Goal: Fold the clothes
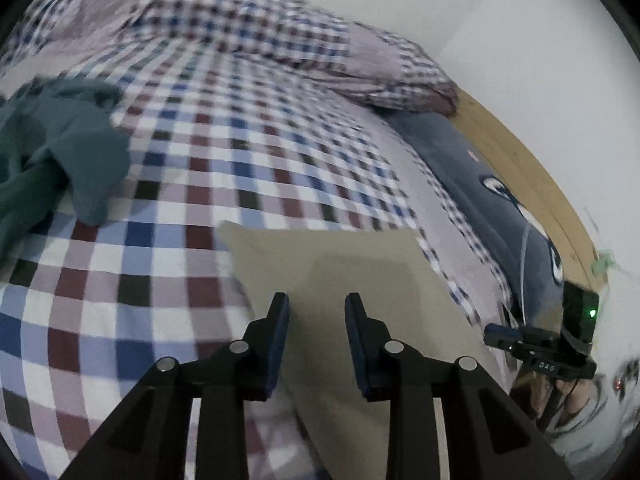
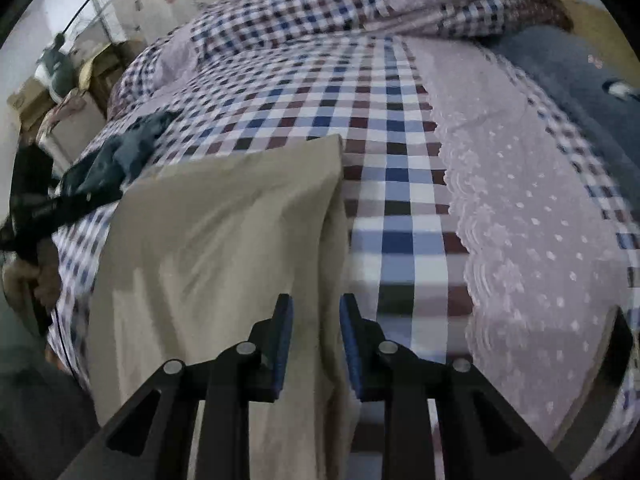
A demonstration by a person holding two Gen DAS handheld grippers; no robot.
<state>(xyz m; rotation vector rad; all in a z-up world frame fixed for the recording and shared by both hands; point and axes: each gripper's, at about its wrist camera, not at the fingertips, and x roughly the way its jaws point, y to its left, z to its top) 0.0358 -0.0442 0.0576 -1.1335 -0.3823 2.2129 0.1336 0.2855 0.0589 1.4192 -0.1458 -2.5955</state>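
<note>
Two tools hung over a bed spread with a checked bedsheet (image 1: 240, 152), and both stood parted to a moderate gap with nothing between their pads. The left tool (image 1: 317, 312) pointed at a beige garment (image 1: 340, 264) lying flat near the bed's near edge, its far edge straight and its corners square, as a piece would lie once smoothed out or already doubled over; which of the two the views did not settle. The right tool (image 2: 316, 312) hovered over the same beige garment (image 2: 224, 248), close to its right-hand border, where the cloth showed a long lengthwise crease or layered edge, probably so that this border could be taken. A dark teal garment (image 1: 60, 148) lay crumpled in a heap well apart to the left, seemingly set aside so the beige piece had room. A grey-blue pillow (image 1: 500, 184) sat along the wooden headboard (image 1: 532, 168), clear of the work.
</note>
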